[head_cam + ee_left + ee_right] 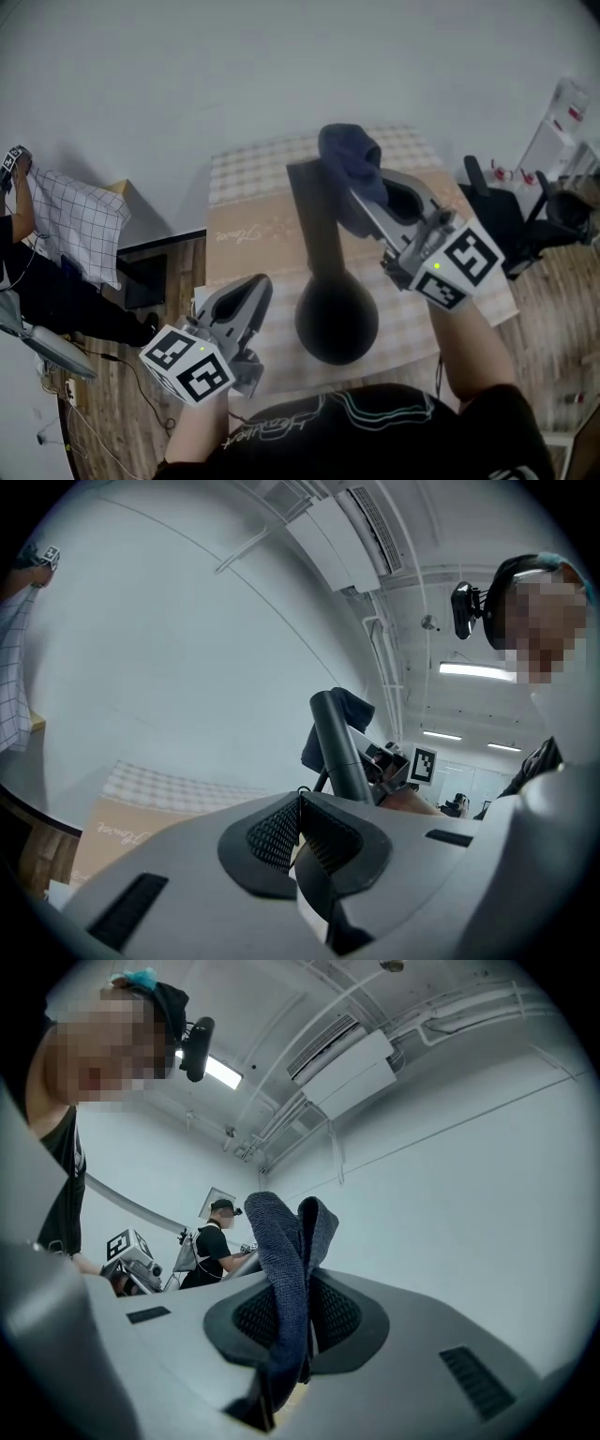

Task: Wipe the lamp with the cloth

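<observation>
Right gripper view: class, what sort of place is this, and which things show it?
Probably an indoor lab or workroom: a wall air conditioner, a ceiling strip light, and a second person working nearby.

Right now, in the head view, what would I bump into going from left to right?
White checked cloth → left gripper → tall black lamp with round base → black chair.
</observation>
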The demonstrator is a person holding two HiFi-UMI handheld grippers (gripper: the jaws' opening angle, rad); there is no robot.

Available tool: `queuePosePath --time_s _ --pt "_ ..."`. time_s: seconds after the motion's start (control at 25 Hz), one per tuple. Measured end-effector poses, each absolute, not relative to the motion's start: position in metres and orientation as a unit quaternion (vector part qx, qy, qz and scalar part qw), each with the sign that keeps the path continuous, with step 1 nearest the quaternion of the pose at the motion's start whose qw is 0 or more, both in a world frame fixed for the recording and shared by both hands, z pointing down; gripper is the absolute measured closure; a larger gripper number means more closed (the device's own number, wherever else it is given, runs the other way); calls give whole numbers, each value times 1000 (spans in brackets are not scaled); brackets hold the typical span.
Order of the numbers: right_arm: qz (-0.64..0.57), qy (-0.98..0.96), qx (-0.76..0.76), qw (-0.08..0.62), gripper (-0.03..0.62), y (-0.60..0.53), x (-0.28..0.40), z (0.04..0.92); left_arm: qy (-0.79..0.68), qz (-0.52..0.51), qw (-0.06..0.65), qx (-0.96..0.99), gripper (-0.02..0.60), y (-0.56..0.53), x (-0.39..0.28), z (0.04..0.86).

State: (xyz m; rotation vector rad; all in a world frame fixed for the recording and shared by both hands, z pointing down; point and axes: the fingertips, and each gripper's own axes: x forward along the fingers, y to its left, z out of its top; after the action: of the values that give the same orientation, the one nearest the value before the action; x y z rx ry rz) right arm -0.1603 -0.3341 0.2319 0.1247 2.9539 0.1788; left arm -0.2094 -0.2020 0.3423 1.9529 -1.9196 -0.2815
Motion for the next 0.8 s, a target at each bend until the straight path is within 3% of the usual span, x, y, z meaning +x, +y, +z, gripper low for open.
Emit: queuePosePath --time_s 0.32,0.8 --pt "71 989 80 97 540 -334 -143 247 -688 -100 202 690 580 -213 -204 365" --pt "88 979 143 119 539 -294 -132 228 -715 -89 175 671 580 -184 -184 326"
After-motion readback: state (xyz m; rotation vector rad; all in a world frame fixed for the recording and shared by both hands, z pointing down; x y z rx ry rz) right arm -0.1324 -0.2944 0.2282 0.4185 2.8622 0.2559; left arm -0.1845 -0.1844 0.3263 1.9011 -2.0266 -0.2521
